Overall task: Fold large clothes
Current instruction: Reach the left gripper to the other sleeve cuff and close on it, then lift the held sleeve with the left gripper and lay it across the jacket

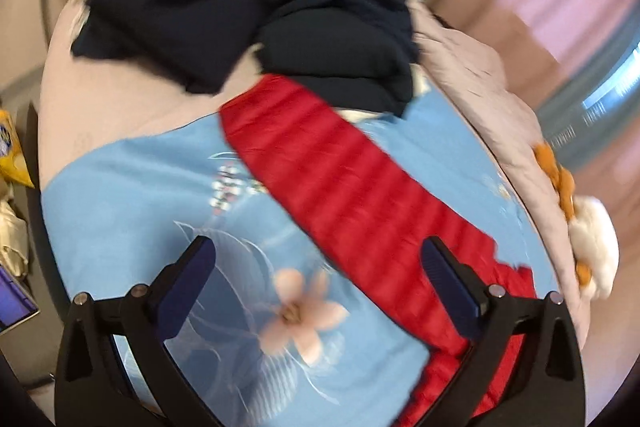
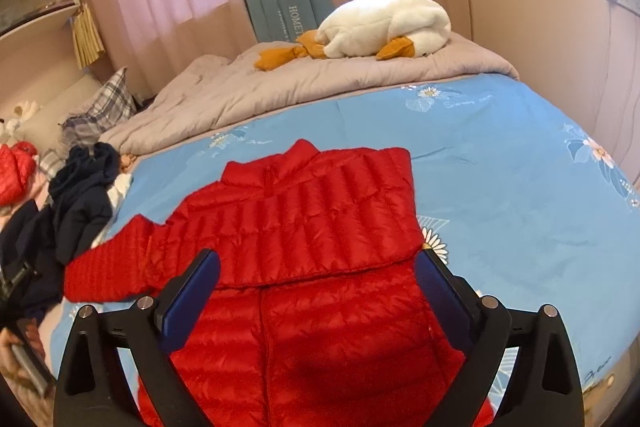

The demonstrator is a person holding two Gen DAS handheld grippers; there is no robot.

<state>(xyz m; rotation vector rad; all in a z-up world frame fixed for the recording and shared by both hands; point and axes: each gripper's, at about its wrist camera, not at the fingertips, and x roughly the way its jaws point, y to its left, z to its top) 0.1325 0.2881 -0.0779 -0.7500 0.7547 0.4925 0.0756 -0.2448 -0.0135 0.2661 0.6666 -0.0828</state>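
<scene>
A red quilted down jacket [image 2: 312,227] lies flat on the blue floral bedsheet [image 2: 500,167], collar away from me. Its right sleeve is folded across the body; its left sleeve [image 2: 108,267] sticks out to the left. My right gripper [image 2: 318,275] is open and empty, hovering over the jacket's middle. In the left wrist view the outstretched red sleeve [image 1: 344,187] runs diagonally over the sheet [image 1: 128,195]. My left gripper [image 1: 318,263] is open and empty just above the sheet, its right finger over the sleeve's edge.
A heap of dark navy clothes [image 1: 248,7] lies beyond the sleeve, also seen in the right wrist view [image 2: 76,207]. A grey quilt [image 2: 280,83] with a white plush goose [image 2: 380,27] covers the far side. A plaid pillow [image 2: 104,107] and curtains stand behind.
</scene>
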